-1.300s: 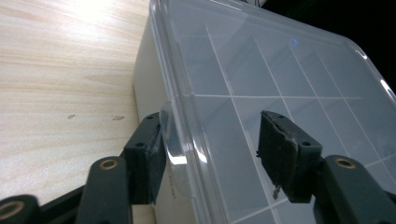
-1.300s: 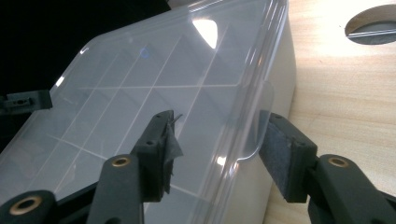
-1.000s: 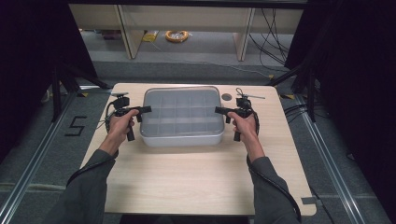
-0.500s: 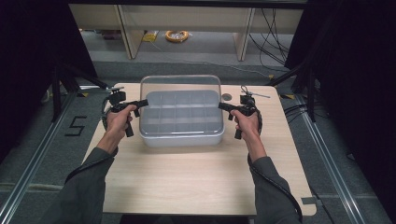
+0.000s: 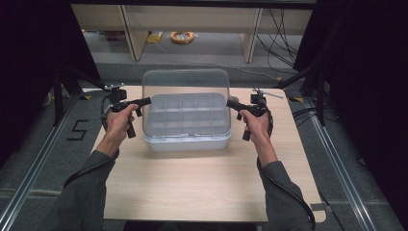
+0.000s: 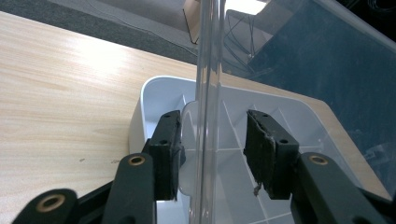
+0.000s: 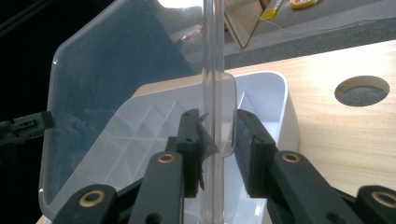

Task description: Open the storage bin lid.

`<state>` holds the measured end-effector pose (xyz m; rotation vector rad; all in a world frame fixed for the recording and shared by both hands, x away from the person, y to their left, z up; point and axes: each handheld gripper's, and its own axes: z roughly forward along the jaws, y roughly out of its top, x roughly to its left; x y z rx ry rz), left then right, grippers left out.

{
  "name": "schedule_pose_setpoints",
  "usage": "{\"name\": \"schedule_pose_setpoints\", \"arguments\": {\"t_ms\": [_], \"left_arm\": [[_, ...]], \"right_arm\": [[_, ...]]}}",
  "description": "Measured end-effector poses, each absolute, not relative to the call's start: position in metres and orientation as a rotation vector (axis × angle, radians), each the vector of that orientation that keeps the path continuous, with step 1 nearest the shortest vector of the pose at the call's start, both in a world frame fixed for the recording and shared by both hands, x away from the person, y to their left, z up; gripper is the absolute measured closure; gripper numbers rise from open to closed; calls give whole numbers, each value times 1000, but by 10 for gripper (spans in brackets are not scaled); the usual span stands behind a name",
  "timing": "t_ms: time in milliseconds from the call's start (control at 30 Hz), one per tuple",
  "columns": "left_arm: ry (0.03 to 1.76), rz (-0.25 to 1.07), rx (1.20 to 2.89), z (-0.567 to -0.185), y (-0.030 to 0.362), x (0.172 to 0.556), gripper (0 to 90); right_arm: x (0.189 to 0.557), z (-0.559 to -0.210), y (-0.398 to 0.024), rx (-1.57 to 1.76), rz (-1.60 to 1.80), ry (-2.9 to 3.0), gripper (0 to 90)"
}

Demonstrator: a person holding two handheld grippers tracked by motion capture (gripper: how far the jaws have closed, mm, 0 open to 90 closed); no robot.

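High view: floor mark "5" (image 5: 78,130); left gripper (image 5: 144,101) and right gripper (image 5: 231,103) straddle raised lid (image 5: 185,82), slightly parted.

Clear lid (image 5: 185,89) — top edge cut off in both gripper views; through it the compartments of the white box (image 5: 187,122) look hazy in the high view, contents too blurred to tell. Left gripper (image 6: 212,149) and right gripper (image 7: 217,149): bodies cut off by the bottom edge. Yellow coil (image 5: 182,36) on the far floor — too small to identify. Person's sleeves run off the bottom of the high view.
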<state>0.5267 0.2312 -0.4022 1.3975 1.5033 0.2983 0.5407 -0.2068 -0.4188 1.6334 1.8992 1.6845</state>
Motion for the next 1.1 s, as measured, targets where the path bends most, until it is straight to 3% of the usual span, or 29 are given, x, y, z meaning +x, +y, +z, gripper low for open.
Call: {"name": "schedule_pose_setpoints", "arguments": {"t_ms": [567,1100], "left_arm": [[1433,365,1401,-370,233,496,564],[1374,373,1450,-376,227,457,556]], "right_arm": [[515,-389,-204,1529,1708,1868,734],[472,-386,-211,1469,1685,1867,737]]}}
